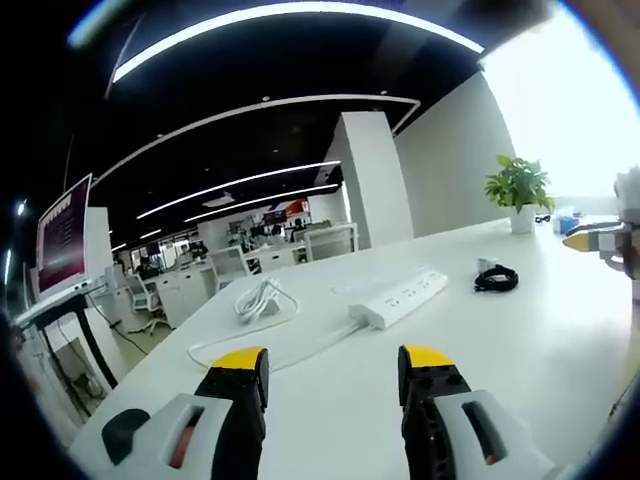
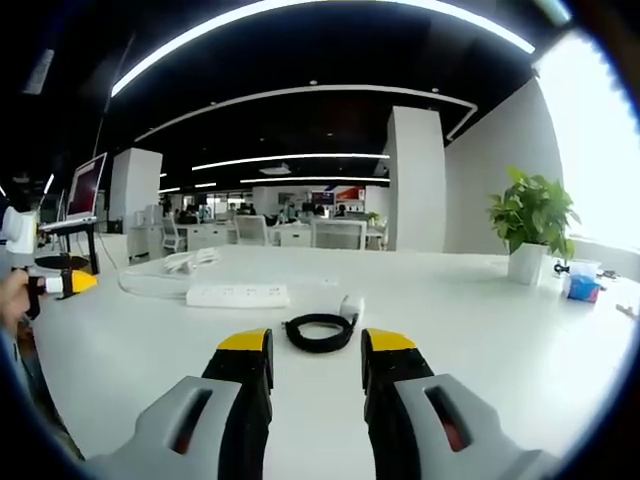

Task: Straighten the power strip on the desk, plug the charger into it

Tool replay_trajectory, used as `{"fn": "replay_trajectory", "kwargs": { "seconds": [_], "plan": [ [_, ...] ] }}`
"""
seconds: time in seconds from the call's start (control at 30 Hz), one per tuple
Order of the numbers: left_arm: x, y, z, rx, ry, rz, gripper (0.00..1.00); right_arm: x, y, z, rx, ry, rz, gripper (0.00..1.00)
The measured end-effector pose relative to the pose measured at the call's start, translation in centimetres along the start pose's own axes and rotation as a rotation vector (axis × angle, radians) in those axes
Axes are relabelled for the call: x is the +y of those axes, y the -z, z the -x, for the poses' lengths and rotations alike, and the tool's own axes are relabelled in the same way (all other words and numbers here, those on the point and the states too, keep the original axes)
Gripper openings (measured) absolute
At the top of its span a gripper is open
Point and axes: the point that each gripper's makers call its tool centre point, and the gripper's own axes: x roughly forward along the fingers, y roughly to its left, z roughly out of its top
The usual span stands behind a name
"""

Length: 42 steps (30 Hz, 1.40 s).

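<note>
While both grippers hover above the white desk, their jaws stand apart and hold nothing. At the centre of the left gripper view, beyond the left gripper, lies the power strip, its cable bundle further left. In the right gripper view the charger, with a coiled black cord, sits just above the right gripper; a potted plant stands at right.

Office desk: non-task items

White desk; potted plant in white pot, far right; small blue box just right of it; monitor on a stand at far left; white pillar beyond the desk; rows of desks and chairs far behind; ceiling light strips.
</note>
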Motion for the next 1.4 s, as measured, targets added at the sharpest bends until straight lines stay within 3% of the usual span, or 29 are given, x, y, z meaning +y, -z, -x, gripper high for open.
{"fn": "replay_trajectory", "kwargs": {
  "seconds": [0.83,1.4],
  "plan": [
    [0.3,-2.5,-1.3,-0.111,0.053,0.023,0.53,-1.5,-3.9,-2.2,-0.093,-0.039,0.062,0.34],
    [0.3,-4.2,-2.7,-0.169,0.102,0.039,0.51,-2.1,-4.6,-4.5,-0.1,-0.076,0.075,0.34]
  ]
}}
